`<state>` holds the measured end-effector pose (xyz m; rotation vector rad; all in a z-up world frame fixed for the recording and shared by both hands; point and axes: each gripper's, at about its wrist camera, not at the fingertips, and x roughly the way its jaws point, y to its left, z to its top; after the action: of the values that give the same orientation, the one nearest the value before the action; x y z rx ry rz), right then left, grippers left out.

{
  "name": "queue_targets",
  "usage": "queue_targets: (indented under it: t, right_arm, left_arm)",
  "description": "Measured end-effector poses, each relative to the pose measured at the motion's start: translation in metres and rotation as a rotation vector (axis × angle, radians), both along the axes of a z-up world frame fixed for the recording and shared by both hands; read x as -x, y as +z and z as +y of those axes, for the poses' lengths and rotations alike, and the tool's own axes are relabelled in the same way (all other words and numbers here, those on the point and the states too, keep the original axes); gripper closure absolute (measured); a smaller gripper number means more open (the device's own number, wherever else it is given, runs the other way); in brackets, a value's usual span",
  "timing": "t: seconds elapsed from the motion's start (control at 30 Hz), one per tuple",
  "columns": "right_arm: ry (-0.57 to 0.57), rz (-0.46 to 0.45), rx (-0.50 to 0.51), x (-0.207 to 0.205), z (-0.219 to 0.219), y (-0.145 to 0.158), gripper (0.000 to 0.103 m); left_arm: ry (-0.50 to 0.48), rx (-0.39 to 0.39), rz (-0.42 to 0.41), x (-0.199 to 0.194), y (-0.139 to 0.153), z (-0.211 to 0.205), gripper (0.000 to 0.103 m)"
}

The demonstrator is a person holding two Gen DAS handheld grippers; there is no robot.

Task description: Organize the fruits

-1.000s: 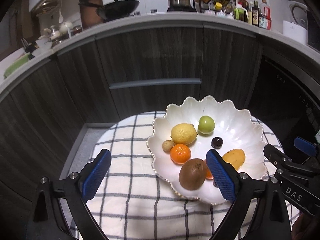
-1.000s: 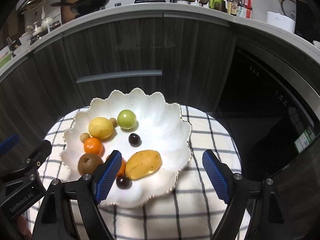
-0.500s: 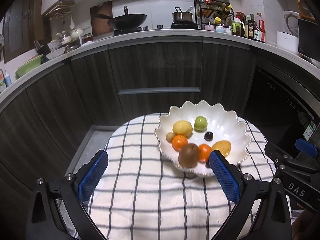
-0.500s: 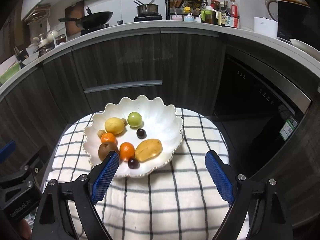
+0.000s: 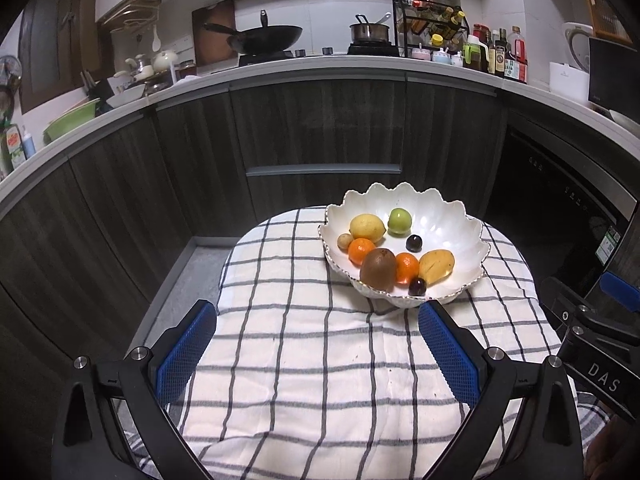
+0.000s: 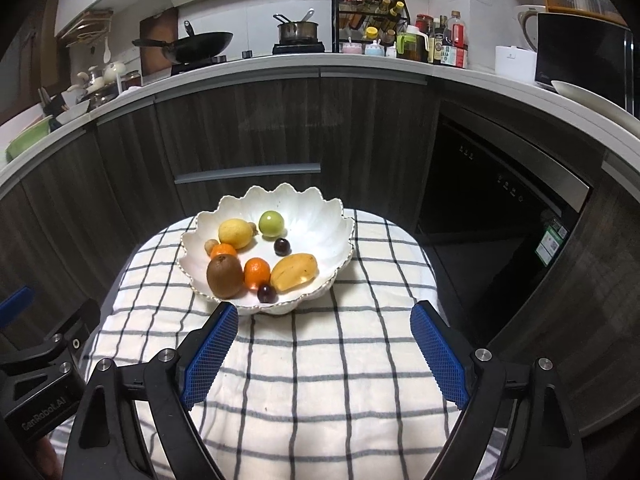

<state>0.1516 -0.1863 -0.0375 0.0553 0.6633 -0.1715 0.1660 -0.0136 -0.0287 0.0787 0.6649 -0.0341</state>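
Both grippers, left gripper (image 5: 316, 350) and right gripper (image 6: 324, 350), have jaws spread wide, holding nothing. All fruits sit in the scalloped bowl (image 6: 320, 216) on the checked cloth (image 6: 320, 380) over the surface. Looks finished; keep jaws clear of the bowl rim.

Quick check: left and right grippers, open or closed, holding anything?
Left gripper: open, holding nothing.
Right gripper: open, holding nothing.

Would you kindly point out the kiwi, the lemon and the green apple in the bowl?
kiwi (image 6: 225, 275), right wrist view, middle of its brown skin.
lemon (image 6: 235, 233), right wrist view, centre.
green apple (image 5: 399, 221), left wrist view, centre.
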Motion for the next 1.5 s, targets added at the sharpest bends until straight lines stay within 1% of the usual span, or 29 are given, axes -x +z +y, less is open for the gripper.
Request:
queue_targets:
  t: [0.2,0.37,0.47,0.53,0.7,0.97,1.5]
  right_arm:
    - [0.006,-0.023,0.011,0.019,0.006,0.004,0.014]
    - [-0.002,-0.052,0.001,0.039,0.009,0.004,0.014]
    - [0.001,-0.054,0.003,0.049,0.011,0.0,0.014]
    - [0.003,-0.05,-0.004,0.054,0.011,-0.003,0.014]
    - [0.002,-0.048,-0.011,0.066,0.012,-0.008,0.014]
    - [0.009,-0.034,0.003,0.074,0.013,-0.013,0.014]
    - [0.008,-0.018,0.004,0.077,0.014,-0.018,0.014]
  left_arm:
    - [0.021,0.008,-0.006,0.018,0.005,0.008,0.0]
    - [0.027,0.007,0.009,0.033,-0.001,0.012,0.0]
    - [0.041,0.015,0.011,0.044,-0.006,0.017,0.0]
    - [0.047,0.006,0.007,0.049,-0.008,0.017,0.0]
    - [0.037,-0.002,-0.002,0.062,-0.01,0.017,0.0]
    - [0.035,0.002,0.001,0.076,-0.017,0.019,0.0]
    - [0.038,0.001,0.003,0.077,-0.019,0.022,0.0]
